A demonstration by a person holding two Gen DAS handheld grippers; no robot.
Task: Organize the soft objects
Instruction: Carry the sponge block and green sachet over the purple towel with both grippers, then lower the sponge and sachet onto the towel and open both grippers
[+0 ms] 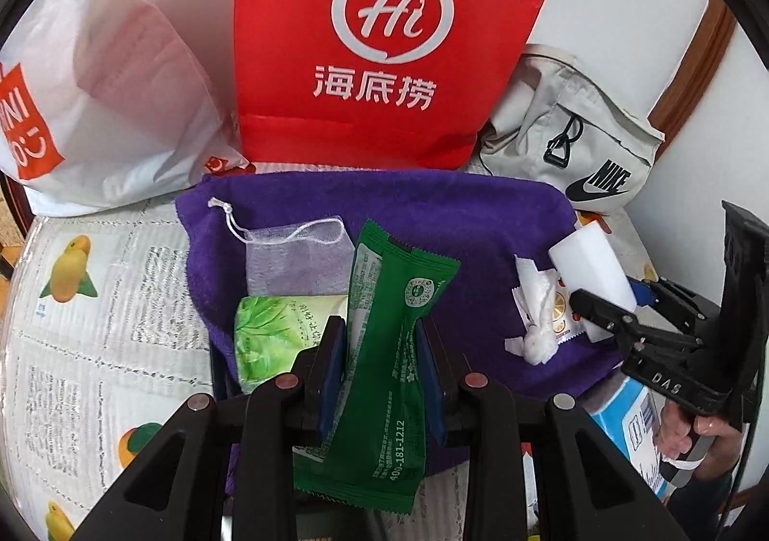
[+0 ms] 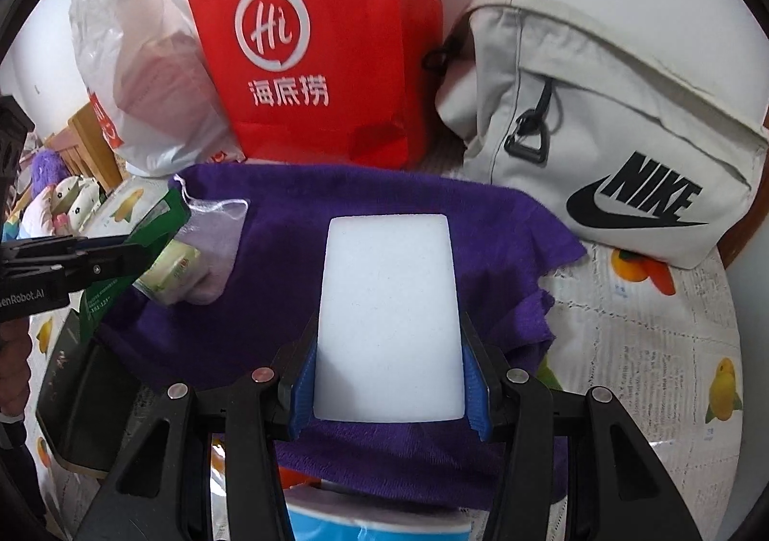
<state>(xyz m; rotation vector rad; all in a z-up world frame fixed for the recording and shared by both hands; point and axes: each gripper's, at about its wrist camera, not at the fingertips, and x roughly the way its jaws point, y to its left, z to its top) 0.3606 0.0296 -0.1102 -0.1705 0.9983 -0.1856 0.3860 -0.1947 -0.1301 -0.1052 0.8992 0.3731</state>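
Over purple towel (image 1: 432,223): left gripper (image 1: 379,372) clamped on green sachet (image 1: 384,348), right gripper (image 2: 389,377) clamped on white sponge (image 2: 387,315).
Lower gently near towel's front edge, clear of mesh pouch (image 1: 293,257); release only once resting; bags behind untouched.

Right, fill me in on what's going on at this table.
A person is sorting soft items with two hand-held grippers. The left hand-held gripper is clamped on a green sachet; the right hand-held gripper grips a white sponge block. Both hang above a purple towel where a mesh pouch, a green tissue pack and a crumpled white wad lie.
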